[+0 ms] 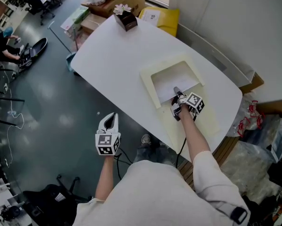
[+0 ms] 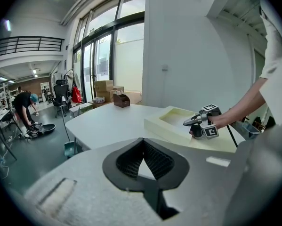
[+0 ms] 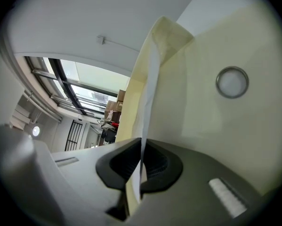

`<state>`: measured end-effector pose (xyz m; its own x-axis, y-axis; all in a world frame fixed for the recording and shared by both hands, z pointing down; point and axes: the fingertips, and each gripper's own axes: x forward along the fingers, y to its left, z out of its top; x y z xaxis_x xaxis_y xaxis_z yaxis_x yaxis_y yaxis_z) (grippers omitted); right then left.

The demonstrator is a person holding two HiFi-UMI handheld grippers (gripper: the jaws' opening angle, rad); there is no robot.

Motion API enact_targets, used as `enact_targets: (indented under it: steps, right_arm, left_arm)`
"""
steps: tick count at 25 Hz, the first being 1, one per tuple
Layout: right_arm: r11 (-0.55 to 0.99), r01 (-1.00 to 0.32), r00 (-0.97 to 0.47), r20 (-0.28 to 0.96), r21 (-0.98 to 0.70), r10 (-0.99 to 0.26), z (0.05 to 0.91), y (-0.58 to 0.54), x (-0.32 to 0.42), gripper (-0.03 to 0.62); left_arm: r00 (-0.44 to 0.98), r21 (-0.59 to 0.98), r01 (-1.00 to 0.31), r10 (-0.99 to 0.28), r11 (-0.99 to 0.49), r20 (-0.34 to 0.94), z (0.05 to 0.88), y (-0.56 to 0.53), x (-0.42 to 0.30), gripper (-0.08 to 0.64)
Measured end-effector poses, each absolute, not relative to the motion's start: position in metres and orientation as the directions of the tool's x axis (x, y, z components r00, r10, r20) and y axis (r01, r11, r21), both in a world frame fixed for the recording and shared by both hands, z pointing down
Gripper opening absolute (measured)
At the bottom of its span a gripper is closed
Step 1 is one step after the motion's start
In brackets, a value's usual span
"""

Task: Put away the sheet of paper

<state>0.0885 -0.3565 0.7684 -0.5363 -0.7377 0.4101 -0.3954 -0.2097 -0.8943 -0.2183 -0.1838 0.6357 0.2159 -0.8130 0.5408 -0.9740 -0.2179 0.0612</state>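
**Jaws pinching the paper at the tray**

Closest to the lens, the right gripper (image 3: 141,144) is clamping the paper (image 3: 148,95) edge-on. Both pads are pressing the sheet and nothing else is sitting between them. I am gripping it by its near edge so the rest is reaching ahead into the tray (image 3: 178,46), whose cream wall is filling the view beyond.

From the head view, the white sheet is lying over the tray's sunken pocket (image 1: 166,74) on the table (image 1: 108,55), and the gripper is working at the pocket's near lip. That low, slanted hold is doing a job, I think: it is letting the sheet go in flat rather than buckle. Whether the far end is already resting on the pocket floor or hanging just above it, I cannot quite tell from up here.

Meanwhile the left gripper (image 1: 111,119) is hanging off the table's near side, over the floor (image 1: 60,117), with its jaws together and empty. I am parking it well apart from the tray so that it is not fouling the sheet.

By my reading the job is nearing its end. The sheet is almost home, but the pinch is not yet released.
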Motion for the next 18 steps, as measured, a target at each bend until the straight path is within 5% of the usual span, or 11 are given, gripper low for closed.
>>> enact_targets:
  steps: [6, 12, 18]
  right_arm:
    - [-0.17, -0.404, -0.553, 0.388, -0.899, -0.737, 0.766, -0.362, 0.083, 0.009]
    - [-0.043, -0.454, -0.624, 0.352, -0.89, -0.698, 0.751, -0.359, 0.069, 0.135]
    - [0.145, -0.64, -0.674, 0.461, -0.754, -0.578, 0.748, -0.344, 0.056, 0.241]
  left_arm:
    - [0.209, 0.06, -0.976, -0.809, -0.211, 0.549, 0.64, -0.178, -0.224, 0.0]
    - [0.219, 0.066, -0.973, -0.807, -0.219, 0.549, 0.641, -0.174, -0.223, 0.001]
    - [0.242, 0.07, -0.967, -0.808, -0.243, 0.537, 0.638, -0.178, -0.218, 0.001]
